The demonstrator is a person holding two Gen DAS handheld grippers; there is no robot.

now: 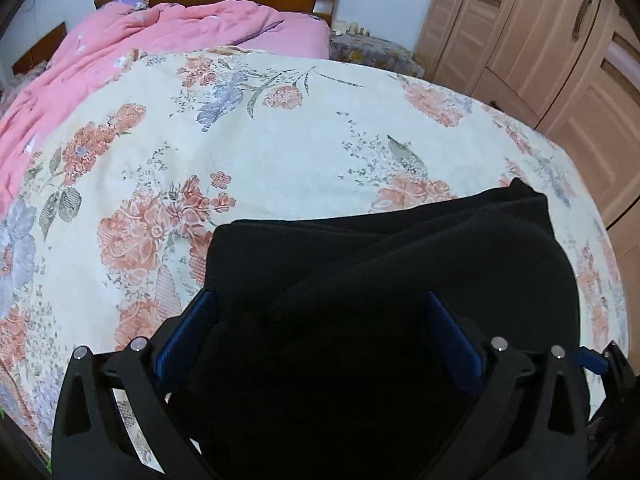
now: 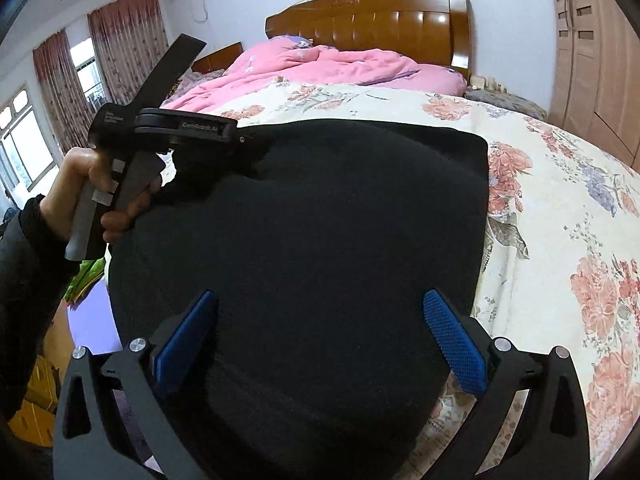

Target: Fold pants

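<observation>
The black pants (image 1: 380, 264) lie folded in a thick bundle on the floral bedspread (image 1: 248, 160), near the bed's near edge. They also fill the middle of the right wrist view (image 2: 320, 220). My left gripper (image 1: 320, 312) is open, its blue pads (image 1: 204, 320) spread wide on either side of the pants' near part. My right gripper (image 2: 320, 312) is open too, with its blue pads (image 2: 452, 340) apart over the pants. The left gripper's body (image 2: 180, 128), held in a hand, reaches onto the pants' far left corner in the right wrist view.
A pink quilt (image 1: 120, 44) is heaped at the head of the bed by a wooden headboard (image 2: 380, 16). Wooden wardrobes (image 1: 540, 40) stand to the right. Curtained windows (image 2: 60, 92) are at the left. Boxes and green items (image 2: 84, 276) lie on the floor by the bed.
</observation>
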